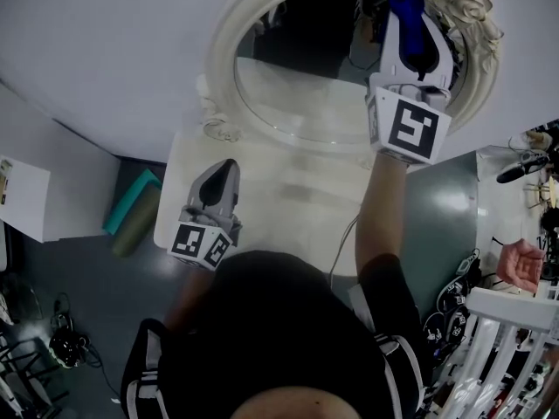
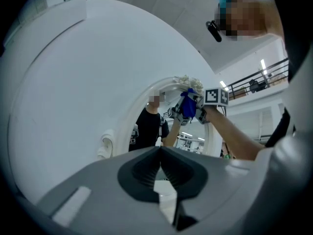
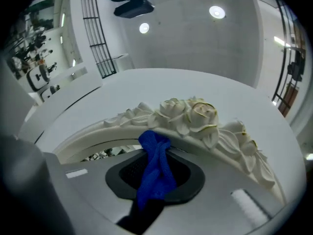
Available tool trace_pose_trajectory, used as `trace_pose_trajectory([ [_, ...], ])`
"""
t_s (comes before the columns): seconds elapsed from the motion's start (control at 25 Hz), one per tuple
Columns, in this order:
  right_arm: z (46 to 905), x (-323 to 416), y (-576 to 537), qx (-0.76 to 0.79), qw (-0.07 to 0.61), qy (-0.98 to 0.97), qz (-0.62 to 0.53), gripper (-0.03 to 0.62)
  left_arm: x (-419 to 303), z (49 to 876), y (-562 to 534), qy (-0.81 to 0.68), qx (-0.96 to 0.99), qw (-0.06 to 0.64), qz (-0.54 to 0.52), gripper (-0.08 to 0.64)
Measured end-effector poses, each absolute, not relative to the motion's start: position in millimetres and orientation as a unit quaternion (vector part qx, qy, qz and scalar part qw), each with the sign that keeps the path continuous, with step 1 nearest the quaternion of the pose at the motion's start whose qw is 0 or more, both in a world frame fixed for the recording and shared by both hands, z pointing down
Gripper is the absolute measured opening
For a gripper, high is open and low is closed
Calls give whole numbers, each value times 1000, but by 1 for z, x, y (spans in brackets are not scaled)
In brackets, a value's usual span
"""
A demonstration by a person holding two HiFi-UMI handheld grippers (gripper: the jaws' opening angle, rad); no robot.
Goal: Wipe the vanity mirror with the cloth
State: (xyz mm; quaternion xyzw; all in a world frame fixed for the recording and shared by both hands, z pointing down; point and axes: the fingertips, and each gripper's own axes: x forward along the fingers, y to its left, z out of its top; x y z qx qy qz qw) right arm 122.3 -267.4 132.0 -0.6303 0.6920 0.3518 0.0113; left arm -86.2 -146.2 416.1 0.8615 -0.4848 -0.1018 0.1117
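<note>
Blue cloth [image 3: 154, 153] is seen clamped between the jaws of the right gripper [image 3: 155, 185]. Its free end is pushed out in front and pressed against the top of the vanity mirror [image 1: 297, 81], just under the carved roses [image 3: 190, 114] of the cream frame. The mirror is stood at the far edge of the white bench [image 1: 262, 212], against the wall. The left gripper [image 2: 159, 151] is held low over the near left part of the bench, well apart from the glass; its jaws are together and nothing is between them. The step in hand is judged to be the wiping of the upper glass. For a good result, the cloth should be pressed so that only fabric, not the hard jaw tips, is met by the glass, and it should be drawn in overlapping strokes from the top rim downward. The grip should not be loosened, since such a short bunch of cloth could slip out. Care is also needed near the carved relief, where the fabric could be caught.
</note>
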Motion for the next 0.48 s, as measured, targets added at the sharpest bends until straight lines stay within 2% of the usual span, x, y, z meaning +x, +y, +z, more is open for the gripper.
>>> trace_pose_trajectory([
  [0.2, 177, 78, -276, -574, -145, 678, 436, 65, -80, 419, -150, -482, 864, 112, -96, 11],
  [0.48, 287, 20, -287, -496, -228, 665, 509, 66, -90, 428, -153, -492, 858, 115, -94, 11],
])
